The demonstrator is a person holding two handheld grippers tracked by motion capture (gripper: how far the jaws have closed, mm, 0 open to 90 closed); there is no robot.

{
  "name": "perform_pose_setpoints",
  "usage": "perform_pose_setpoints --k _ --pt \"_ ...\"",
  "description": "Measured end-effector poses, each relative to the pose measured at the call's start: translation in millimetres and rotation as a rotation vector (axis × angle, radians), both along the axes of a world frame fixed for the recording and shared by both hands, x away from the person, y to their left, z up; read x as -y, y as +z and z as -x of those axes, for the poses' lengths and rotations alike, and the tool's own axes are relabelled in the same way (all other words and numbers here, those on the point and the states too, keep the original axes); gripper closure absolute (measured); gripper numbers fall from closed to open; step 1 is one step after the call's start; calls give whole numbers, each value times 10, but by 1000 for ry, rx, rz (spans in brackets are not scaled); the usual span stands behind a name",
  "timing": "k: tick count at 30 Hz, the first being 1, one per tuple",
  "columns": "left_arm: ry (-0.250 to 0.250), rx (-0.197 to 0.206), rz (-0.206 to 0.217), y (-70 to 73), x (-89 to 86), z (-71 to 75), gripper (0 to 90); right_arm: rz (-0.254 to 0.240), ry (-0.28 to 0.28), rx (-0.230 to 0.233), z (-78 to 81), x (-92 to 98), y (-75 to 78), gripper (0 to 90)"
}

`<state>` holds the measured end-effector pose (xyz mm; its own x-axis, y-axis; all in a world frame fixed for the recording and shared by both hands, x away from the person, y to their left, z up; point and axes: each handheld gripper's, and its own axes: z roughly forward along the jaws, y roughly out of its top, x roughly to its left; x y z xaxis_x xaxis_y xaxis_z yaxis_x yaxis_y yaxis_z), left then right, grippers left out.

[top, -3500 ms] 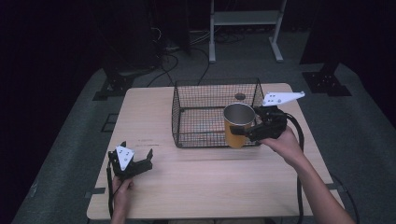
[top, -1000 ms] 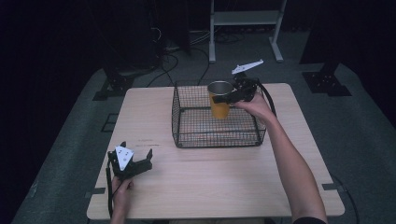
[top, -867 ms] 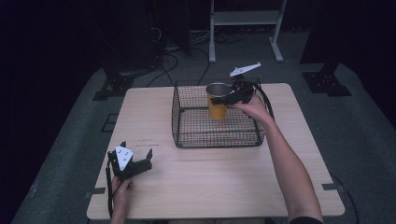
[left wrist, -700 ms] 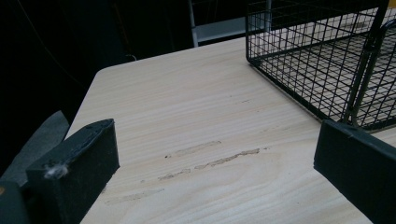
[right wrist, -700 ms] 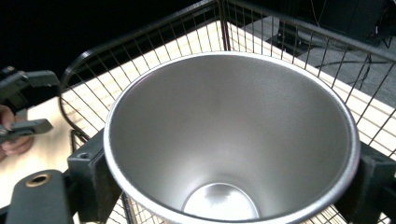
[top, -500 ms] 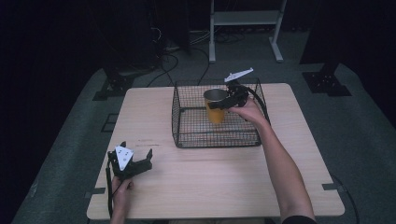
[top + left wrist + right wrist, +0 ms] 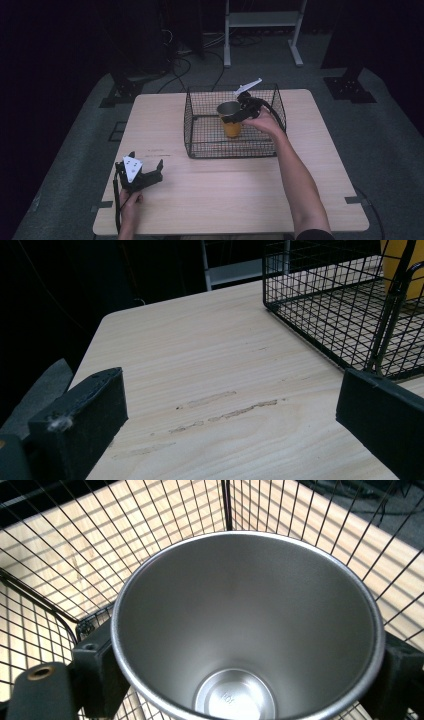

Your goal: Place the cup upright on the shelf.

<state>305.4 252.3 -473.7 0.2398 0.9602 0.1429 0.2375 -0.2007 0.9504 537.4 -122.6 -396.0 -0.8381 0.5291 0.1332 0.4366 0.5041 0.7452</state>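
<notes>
From above, the high view took in the whole wooden table [image 7: 200, 200], with the black wire basket [image 7: 200, 145] just above the middle of the frame and the orange cup [image 7: 231, 125] upright inside it. The right gripper [image 7: 239, 114], in the person's right hand [image 7: 265, 121], reached into the basket, its jaws closed around the cup near the rim. The right gripper view, looking straight down, showed what the high view could not: the cup's bare steel interior [image 7: 240, 645], with nothing in it, and a jaw pressed to each side of the rim. The left gripper [image 7: 145, 175] sat at the lower left of the high view, jaws spread wide over bare wood. Its own view caught the basket's corner [image 7: 320, 305] at upper right.
</notes>
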Motion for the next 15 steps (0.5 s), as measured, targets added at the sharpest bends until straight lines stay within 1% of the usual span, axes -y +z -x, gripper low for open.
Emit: perform_pose_setpoints --k 2,6,9,15 --pt "0 0 0 0 -1 0 0 1 3 -2 -2 -1 -10 120" --pt "0 0 0 0 -1 0 0 27 4 -1 -5 -19 -43 119" --pt "0 0 1 0 0 0 0 24 7 6 -2 -21 -49 120" --pt "-1 0 0 0 1 1 0 53 6 25 20 -31 -40 118"
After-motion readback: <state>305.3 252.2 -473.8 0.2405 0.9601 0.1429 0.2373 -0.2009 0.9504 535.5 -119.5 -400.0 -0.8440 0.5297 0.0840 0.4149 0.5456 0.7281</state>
